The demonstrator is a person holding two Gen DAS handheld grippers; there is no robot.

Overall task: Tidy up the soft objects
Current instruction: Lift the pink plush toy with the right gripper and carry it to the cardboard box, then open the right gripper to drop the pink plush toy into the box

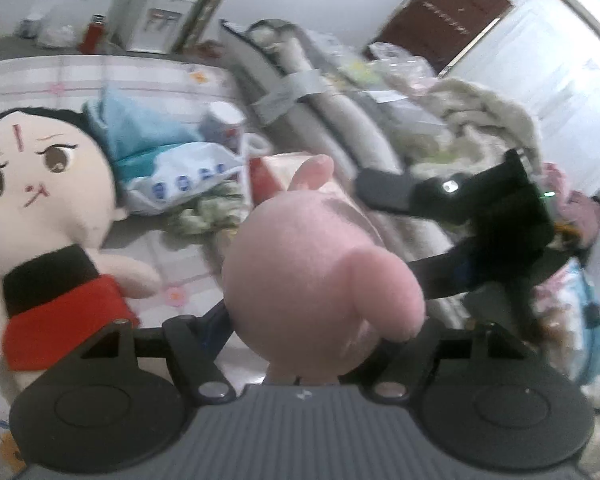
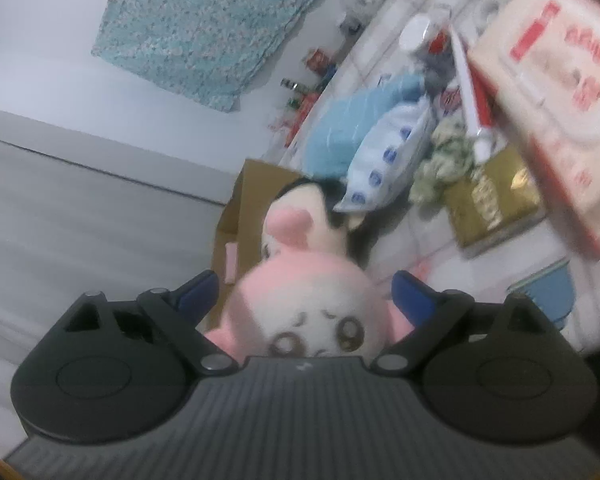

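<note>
A pink plush (image 1: pixel 312 264) fills the space between the fingers of my left gripper (image 1: pixel 312 292), which is shut on it; the fingertips are hidden behind its body. In the right wrist view the same plush (image 2: pixel 312 300) shows a white face towards the camera. It sits between the blue pads (image 2: pixel 198 292) of my right gripper (image 2: pixel 304 280), with a thin gap on each side. In the left wrist view the right gripper (image 1: pixel 388 232) reaches in from the right, fingers spread around the plush. A doll (image 1: pixel 40 184) with black hair and a red dress lies on the bed at left, and its head (image 2: pixel 320 216) shows behind the plush.
On the checked bed sheet (image 1: pixel 100 76) lie a blue soft thing (image 1: pixel 140 132), a white blue-dotted bag (image 1: pixel 188 184), a pink tissue pack (image 2: pixel 560 80), a gold box (image 2: pixel 496 196) and a tube (image 2: pixel 472 92). Rolled mats (image 1: pixel 340 120) and a beige blanket (image 1: pixel 480 120) lie behind. A cardboard box (image 2: pixel 252 192) stands on the floor.
</note>
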